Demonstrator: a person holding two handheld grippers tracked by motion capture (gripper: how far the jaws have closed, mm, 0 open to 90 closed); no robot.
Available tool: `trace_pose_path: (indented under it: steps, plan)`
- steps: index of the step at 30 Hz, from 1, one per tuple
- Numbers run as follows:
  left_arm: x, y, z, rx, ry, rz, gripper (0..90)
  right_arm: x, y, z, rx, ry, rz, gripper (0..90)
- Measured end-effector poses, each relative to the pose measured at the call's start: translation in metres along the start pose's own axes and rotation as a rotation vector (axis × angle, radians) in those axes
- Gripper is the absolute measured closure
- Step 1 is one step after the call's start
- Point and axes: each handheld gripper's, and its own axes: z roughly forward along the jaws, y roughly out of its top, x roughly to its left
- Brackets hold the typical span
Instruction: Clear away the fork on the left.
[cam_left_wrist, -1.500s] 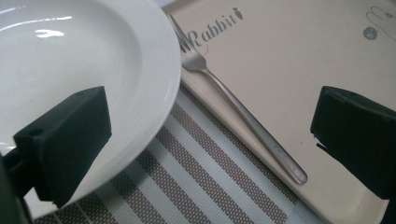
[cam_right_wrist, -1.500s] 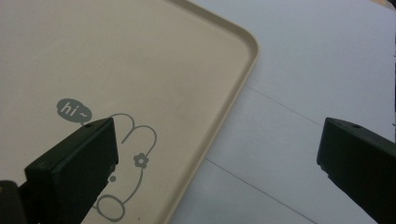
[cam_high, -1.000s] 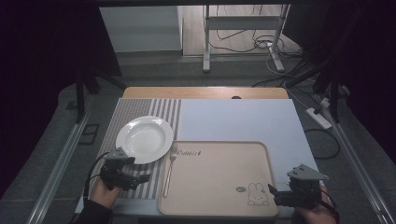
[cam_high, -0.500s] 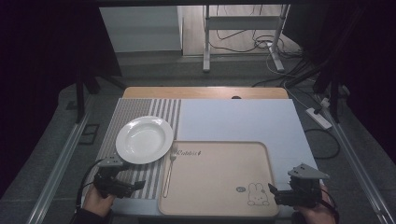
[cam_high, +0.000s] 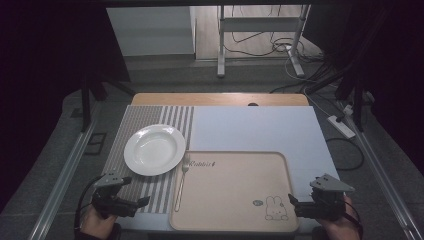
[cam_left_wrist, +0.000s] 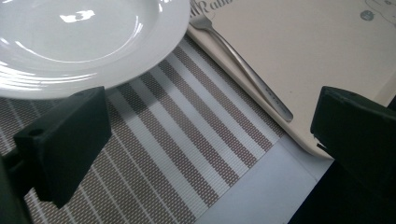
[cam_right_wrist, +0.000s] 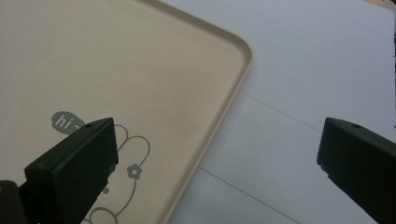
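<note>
My left hand-held gripper (cam_high: 142, 201) sits low at the near edge of the tabletop (cam_high: 260, 130), jaws spread wide and holding nothing; ahead of it lies the round white ceramic plate (cam_high: 154, 149) on the grey striped woven placemat (cam_high: 131, 130), and just to its right the slim steel fork (cam_high: 181, 181) rests along the left rim of the beige plastic tray with a rabbit print (cam_high: 235, 187). My right hand-held gripper (cam_high: 291, 200), equally wide and empty, hovers at that tray's near right corner; I judge a hasty left reach could clip the plate's rim or roll the fork off the rim; the left gripper view shows the fork's handle lying on the rim, which the high view blurs; the high view alone gives me both grippers' positions together.
</note>
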Motion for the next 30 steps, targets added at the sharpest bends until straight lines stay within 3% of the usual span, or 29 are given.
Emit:
trace_pose_path:
  steps: [20, 30]
  plan:
    - [0.003, -0.017, -0.021, -0.054, 0.066, -0.043, 0.0, -0.002, -0.001, -0.003, -0.015, -0.034, 0.024, 0.0]
    - [0.005, -0.018, -0.023, -0.055, 0.059, -0.06, 0.0, -0.001, -0.001, -0.003, -0.012, -0.035, 0.024, 0.0]
